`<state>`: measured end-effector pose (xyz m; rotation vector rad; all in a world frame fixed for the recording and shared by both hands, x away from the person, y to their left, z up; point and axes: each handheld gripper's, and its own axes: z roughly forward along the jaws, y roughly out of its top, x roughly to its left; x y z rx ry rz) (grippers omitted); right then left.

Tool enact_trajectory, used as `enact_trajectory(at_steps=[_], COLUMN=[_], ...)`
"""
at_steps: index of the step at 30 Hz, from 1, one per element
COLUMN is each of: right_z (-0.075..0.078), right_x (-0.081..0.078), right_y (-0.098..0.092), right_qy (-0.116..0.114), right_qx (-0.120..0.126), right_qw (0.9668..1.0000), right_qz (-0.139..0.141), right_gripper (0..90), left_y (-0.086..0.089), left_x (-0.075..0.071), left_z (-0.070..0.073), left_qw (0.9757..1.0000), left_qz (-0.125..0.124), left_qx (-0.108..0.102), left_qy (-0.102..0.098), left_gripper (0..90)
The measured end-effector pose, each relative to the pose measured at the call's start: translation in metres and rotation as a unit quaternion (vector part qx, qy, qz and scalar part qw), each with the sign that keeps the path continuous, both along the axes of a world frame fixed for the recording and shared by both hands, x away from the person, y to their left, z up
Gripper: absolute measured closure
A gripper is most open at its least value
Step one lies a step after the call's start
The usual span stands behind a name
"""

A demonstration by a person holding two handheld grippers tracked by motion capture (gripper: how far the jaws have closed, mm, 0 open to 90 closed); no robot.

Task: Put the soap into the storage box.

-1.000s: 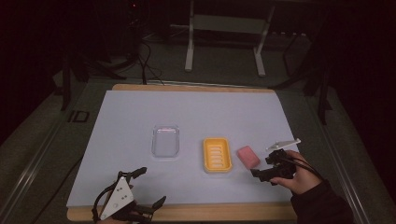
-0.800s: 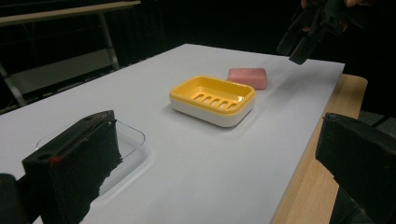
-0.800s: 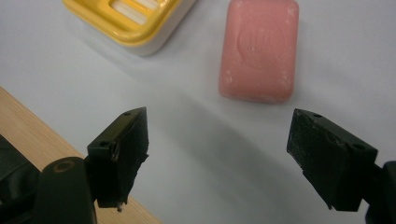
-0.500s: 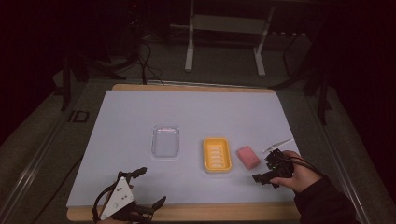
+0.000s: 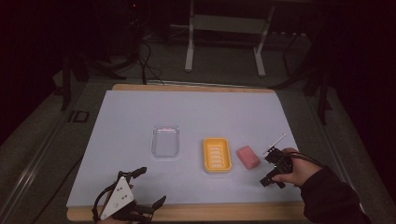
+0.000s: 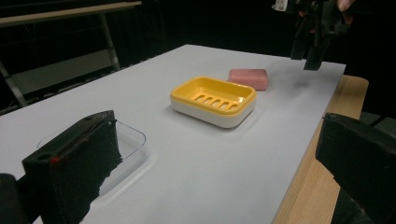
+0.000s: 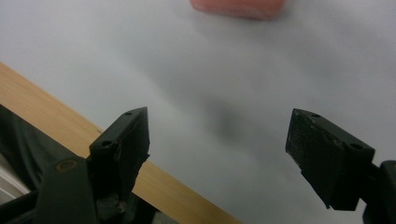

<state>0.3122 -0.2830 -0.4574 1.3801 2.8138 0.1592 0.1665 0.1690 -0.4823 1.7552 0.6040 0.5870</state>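
The desk (image 5: pixel 140 116) carries a clear tray (image 5: pixel 166 141), a yellow soap dish (image 5: pixel 217 155) and a pink soap bar (image 5: pixel 248 157) in a row. The left tongs (image 5: pixel 150 189) stand wide at the near edge. The right tongs (image 5: pixel 271 170) stand wide, empty, just beside the bar.

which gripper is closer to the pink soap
Right. The right gripper hovers just beside the pink soap, jaws open. The left gripper sits at the table's near edge, beyond the yellow dish.

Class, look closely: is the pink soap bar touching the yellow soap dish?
Apart. In the high view, a strip of white table cover separates the pink soap bar from the yellow soap dish.
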Motion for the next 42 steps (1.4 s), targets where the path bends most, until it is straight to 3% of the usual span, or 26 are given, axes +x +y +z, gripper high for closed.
enact_trajectory(at_steps=[5, 13, 23, 28, 36, 42], right_z=[-0.002, -0.001, -0.001, -0.004, -0.012, -0.023], right_x=[0.008, 0.022, 0.039, 0.046, 0.059, 0.068], right_y=[-0.001, 0.002, 0.02, 0.031, 0.042, 0.047], right_qy=[0.004, 0.004, 0.006, -0.014, -0.039, -0.059], right_qx=[-0.02, -0.019, -0.012, 0.011, 0.036, 0.04], right_qw=[0.9997, 0.9998, 0.9999, 0.9998, 0.9982, 0.9964], right_qz=[0.009, -0.006, -0.007, -0.005, -0.027, -0.047], right_gripper=[21.8, 19.4, 16.3, 15.9, 16.1, 16.4], left_y=[0.0, 0.0, 0.001, 0.001, 0.0, 0.0], left_x=[-0.001, 0.0, 0.0, 0.0, 0.0, 0.0], left_z=[0.0, 0.0, 0.0, 0.0, 0.0, 0.0], left_qw=[1.0, 1.0, 1.0, 1.0, 1.0, 1.0], left_qz=[-0.001, -0.002, -0.003, -0.004, -0.005, -0.005], left_qx=[-0.001, 0.001, 0.0, -0.001, 0.0, 0.0], left_qy=[-0.001, 0.0, 0.0, 0.001, 0.001, 0.002], left_gripper=[0.3, 0.3, 0.3, 0.3, 0.3, 0.3])
